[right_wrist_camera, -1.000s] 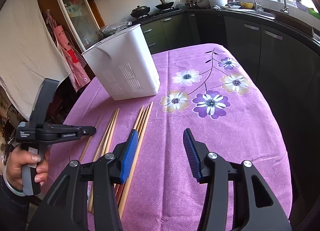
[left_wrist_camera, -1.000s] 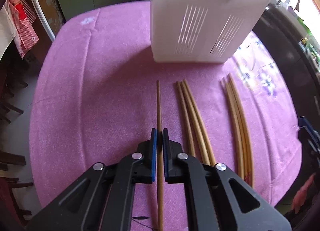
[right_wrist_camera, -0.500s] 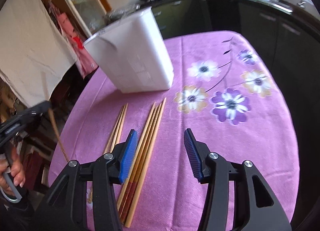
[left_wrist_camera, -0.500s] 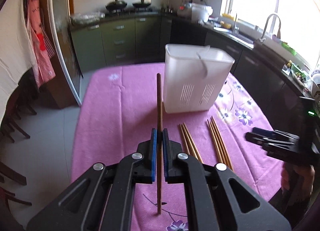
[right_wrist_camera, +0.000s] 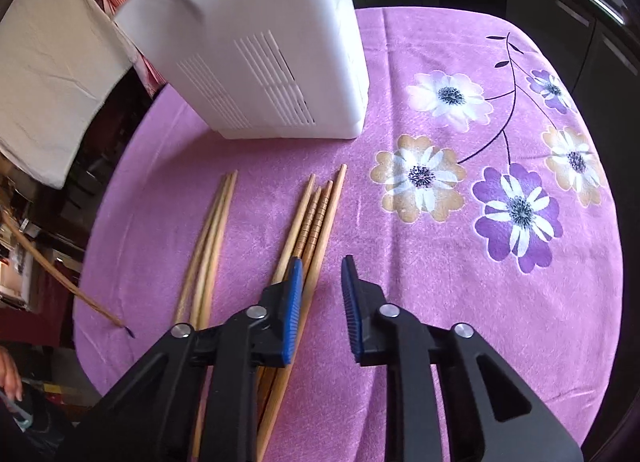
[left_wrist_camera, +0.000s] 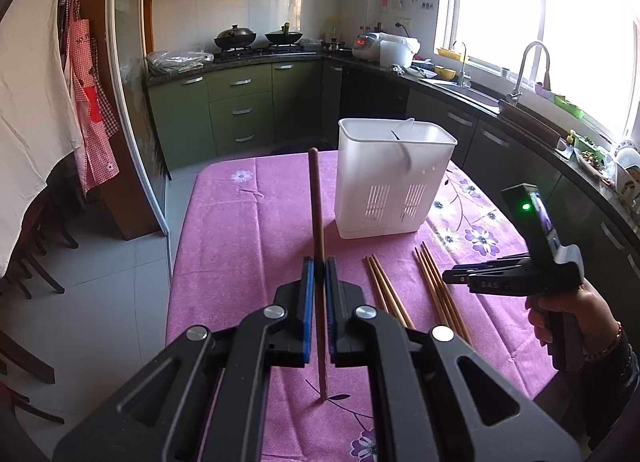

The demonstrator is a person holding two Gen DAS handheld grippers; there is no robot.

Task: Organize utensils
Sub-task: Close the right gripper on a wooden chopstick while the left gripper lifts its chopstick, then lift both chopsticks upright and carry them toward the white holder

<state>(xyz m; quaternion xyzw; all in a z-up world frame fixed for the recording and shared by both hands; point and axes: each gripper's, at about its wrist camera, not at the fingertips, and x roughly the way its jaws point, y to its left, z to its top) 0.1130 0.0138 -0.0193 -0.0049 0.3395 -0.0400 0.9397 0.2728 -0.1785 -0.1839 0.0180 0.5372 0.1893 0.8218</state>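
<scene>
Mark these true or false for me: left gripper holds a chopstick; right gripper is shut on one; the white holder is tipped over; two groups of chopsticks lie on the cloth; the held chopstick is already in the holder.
1. The left gripper is shut on a single brown wooden chopstick. True.
2. The right gripper is shut on a chopstick. False: it is open and holds nothing.
3. The white slotted plastic holder lies tipped over. False: it stands upright on the purple flowered tablecloth.
4. Two groups of wooden chopsticks lie in front of the holder. True.
5. The held chopstick is inside the holder. False: it is outside, its lower tip at the cloth.
</scene>
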